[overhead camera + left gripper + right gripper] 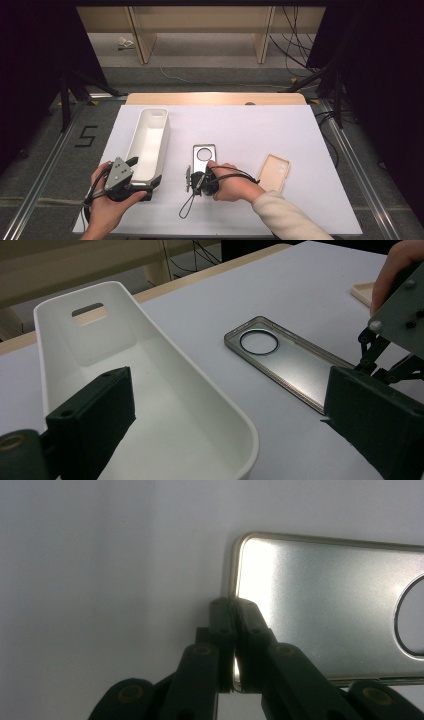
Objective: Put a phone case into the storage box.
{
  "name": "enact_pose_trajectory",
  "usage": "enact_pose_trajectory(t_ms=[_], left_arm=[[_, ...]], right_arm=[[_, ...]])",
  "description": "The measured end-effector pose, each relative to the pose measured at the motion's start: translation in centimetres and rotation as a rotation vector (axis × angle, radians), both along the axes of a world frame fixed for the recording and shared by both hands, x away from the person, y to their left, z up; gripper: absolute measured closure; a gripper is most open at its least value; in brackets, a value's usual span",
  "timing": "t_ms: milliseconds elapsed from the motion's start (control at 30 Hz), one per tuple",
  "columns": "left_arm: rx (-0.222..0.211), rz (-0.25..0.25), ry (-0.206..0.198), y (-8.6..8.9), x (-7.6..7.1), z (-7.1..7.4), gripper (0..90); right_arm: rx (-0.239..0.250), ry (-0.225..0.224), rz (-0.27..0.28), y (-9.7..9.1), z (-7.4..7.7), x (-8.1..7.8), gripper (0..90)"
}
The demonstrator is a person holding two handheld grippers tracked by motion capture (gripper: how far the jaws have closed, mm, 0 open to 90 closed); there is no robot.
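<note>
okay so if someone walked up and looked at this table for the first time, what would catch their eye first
Probably the clear phone case with its round camera hole, lying flat at the table's middle, its near rim pinched in the shut right gripper. Next, the long white bin to its left, where the left gripper stands open across the near end wall, one jaw inside and one outside. A beige phone case lies apart on the right of the white table.
</note>
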State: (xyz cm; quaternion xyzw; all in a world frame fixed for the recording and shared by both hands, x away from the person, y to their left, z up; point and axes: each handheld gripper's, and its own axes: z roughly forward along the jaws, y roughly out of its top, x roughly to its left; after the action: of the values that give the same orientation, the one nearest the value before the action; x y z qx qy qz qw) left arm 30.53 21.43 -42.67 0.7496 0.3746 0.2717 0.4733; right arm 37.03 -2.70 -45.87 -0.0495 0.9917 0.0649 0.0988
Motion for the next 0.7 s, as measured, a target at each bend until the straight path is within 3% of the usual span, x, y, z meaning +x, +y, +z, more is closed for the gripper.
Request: enact_pose_trajectory(t_ms=[467,700], left_arm=[[0.0,0.001,-0.003,0.1,0.0,0.0,5.8],[0.001,0.004,-0.005,0.1,0.0,0.1,6.2]], right_arm=[[0.048,0.011,-0.018,-0.5,0.3,0.2,88.8],[0.113,0.013,-0.032,-1.1,1.0,0.1,88.9]])
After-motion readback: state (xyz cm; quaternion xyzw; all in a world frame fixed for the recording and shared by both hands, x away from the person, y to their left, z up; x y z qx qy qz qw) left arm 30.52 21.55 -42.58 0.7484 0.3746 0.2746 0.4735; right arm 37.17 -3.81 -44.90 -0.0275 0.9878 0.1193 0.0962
